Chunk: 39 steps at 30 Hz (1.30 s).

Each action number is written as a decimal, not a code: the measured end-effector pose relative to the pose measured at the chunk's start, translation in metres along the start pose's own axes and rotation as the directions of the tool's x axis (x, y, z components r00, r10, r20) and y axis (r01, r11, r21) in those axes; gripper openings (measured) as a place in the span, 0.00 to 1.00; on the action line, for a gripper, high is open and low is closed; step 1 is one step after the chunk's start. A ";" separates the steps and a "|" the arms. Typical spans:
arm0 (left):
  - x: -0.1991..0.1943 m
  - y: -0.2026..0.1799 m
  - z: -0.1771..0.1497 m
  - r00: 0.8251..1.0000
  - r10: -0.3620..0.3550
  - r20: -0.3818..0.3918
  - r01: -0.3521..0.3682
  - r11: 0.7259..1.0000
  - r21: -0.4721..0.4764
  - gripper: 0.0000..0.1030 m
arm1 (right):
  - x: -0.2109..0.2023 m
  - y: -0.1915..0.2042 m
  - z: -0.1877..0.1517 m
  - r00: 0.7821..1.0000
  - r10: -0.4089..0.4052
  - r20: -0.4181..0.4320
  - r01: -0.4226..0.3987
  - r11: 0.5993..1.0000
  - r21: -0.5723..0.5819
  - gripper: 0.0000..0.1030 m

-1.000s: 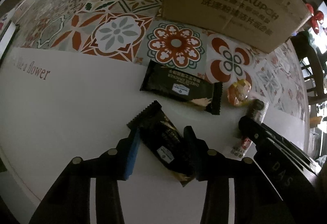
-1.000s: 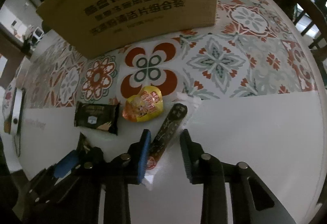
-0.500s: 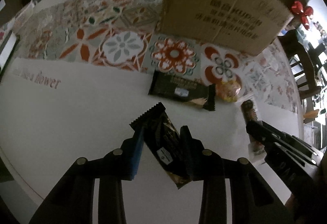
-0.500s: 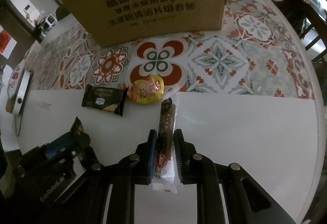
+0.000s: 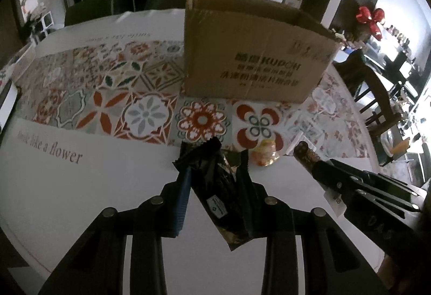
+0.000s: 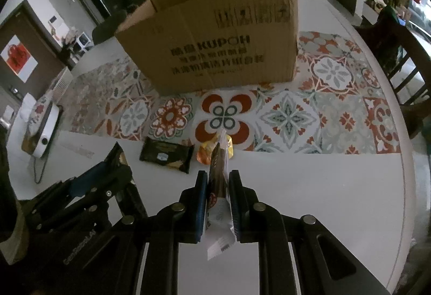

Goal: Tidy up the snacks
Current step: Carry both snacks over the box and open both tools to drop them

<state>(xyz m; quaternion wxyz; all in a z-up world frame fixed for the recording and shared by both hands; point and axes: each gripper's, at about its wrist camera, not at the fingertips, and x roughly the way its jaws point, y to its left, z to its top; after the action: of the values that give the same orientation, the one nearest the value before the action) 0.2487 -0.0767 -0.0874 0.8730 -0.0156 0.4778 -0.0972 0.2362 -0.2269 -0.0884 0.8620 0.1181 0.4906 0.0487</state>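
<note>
My left gripper (image 5: 214, 181) is shut on a black cracker packet (image 5: 215, 187) and holds it above the table, tilted. My right gripper (image 6: 218, 181) is shut on a long brown snack stick (image 6: 217, 173) with a white end, lifted off the table. A second black cracker packet (image 6: 167, 155) and a yellow-orange snack bag (image 6: 208, 152) lie on the table in front of an open cardboard box (image 6: 215, 47). In the left wrist view the box (image 5: 250, 52) stands behind, the yellow bag (image 5: 265, 155) lies to the right, and the right gripper (image 5: 317, 168) with its stick shows at right.
A round table with a patterned tile cloth (image 6: 296, 117) carries everything. A white appliance with a cord (image 6: 40, 128) sits at the table's left edge. Wooden chairs (image 6: 404, 52) stand on the right. The left gripper also shows in the right wrist view (image 6: 107, 176).
Both grippers have closed on their snacks and risen from the table. The left one lifted the black packet, the right one lifted the brown stick; the box now appears lower in view.
</note>
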 end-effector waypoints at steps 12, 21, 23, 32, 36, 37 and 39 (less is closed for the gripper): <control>-0.035 -0.005 0.035 0.991 -0.064 0.114 0.062 0.998 0.024 0.31 | -0.042 0.013 0.024 0.988 0.012 0.152 -0.007 0.999 -0.035 0.17; -0.046 -0.010 0.073 0.977 -0.110 0.180 0.101 0.993 0.058 0.03 | -0.060 0.015 0.054 0.968 0.019 0.251 -0.010 0.999 -0.037 0.17; -0.046 -0.010 0.083 0.974 -0.127 0.189 0.118 0.991 0.061 0.02 | -0.062 0.016 0.061 0.962 0.018 0.271 -0.008 0.999 -0.038 0.17; -0.051 -0.013 0.130 0.955 -0.115 0.272 0.089 0.990 0.105 0.02 | -0.068 0.019 0.106 0.931 0.011 0.366 0.009 0.999 -0.052 0.17; -0.044 -0.012 0.153 0.955 -0.117 0.274 0.089 0.990 0.113 0.02 | -0.060 0.020 0.135 0.927 0.012 0.374 0.018 0.997 -0.076 0.17; -0.041 -0.012 0.157 0.955 -0.111 0.274 0.082 0.990 0.116 0.02 | -0.059 0.021 0.139 0.926 0.007 0.377 0.024 0.997 -0.077 0.17; -0.034 -0.012 0.167 0.959 -0.110 0.262 0.079 0.989 0.125 0.02 | -0.054 0.022 0.152 0.924 0.007 0.381 0.031 0.995 -0.094 0.17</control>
<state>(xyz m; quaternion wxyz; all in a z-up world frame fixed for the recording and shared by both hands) 0.3688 -0.0930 0.0328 0.9234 -0.0020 0.3477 -0.1628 0.3396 -0.2401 0.0366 0.9459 0.0798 0.3115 0.0434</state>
